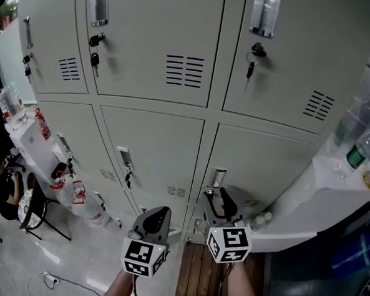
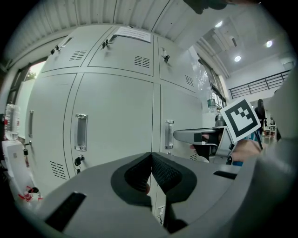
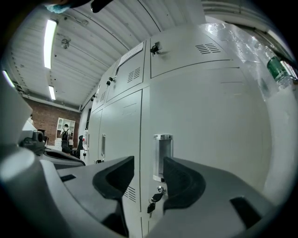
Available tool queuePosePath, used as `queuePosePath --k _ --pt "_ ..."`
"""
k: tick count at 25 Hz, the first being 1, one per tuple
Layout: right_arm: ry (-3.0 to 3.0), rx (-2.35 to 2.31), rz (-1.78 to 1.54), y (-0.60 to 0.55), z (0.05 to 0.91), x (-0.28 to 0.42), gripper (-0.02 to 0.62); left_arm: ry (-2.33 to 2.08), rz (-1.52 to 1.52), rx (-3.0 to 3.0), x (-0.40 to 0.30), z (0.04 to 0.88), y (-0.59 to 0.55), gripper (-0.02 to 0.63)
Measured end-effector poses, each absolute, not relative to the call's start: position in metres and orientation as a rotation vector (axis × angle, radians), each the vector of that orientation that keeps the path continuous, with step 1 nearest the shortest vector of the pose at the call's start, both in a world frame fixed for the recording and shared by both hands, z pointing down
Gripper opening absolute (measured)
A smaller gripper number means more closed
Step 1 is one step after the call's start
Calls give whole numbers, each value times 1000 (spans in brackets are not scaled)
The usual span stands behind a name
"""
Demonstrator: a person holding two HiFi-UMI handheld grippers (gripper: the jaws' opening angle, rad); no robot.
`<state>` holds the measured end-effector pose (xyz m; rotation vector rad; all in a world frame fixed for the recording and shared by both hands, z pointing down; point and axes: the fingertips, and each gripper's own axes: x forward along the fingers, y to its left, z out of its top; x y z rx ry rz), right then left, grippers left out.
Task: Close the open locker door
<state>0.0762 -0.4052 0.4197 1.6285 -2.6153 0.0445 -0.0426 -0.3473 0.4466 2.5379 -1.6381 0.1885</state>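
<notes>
A wall of grey lockers fills every view, and every door I can see lies flush with its frame. In the bottom row, the right-hand door (image 1: 265, 165) has a recessed metal handle (image 1: 217, 176) with a key under it. My right gripper (image 1: 220, 201) hovers just in front of that handle, open with nothing between its pads. In the right gripper view the handle (image 3: 162, 155) and the hanging key (image 3: 153, 204) show through the gap of the right gripper (image 3: 148, 173). My left gripper (image 1: 156, 214) sits lower left, shut and empty. Its pads meet in the left gripper view (image 2: 151, 162).
A white cabinet (image 1: 332, 197) with plastic bottles (image 1: 362, 149) on top stands against the lockers at right. At left are a seated person (image 1: 1, 186), a chair and printed bags (image 1: 73, 194). Wooden floorboards (image 1: 196, 273) lie below me, and a cable (image 1: 55, 281) runs on the tile.
</notes>
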Motion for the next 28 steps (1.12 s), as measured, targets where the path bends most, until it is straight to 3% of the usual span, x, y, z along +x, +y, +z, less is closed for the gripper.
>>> queuePosePath --k 5,18,28 --pt "-2587 1685 16 -378 413 87 183 -1612 192 2560 -44 443 -333 21" --pt "-2483 1815 17 -282 417 103 51 -1504 182 2659 -45 428 -278 21" --pt "-2394 1910 -10 -202 423 92 29 -1410 170 2722 -65 427 -220 21"
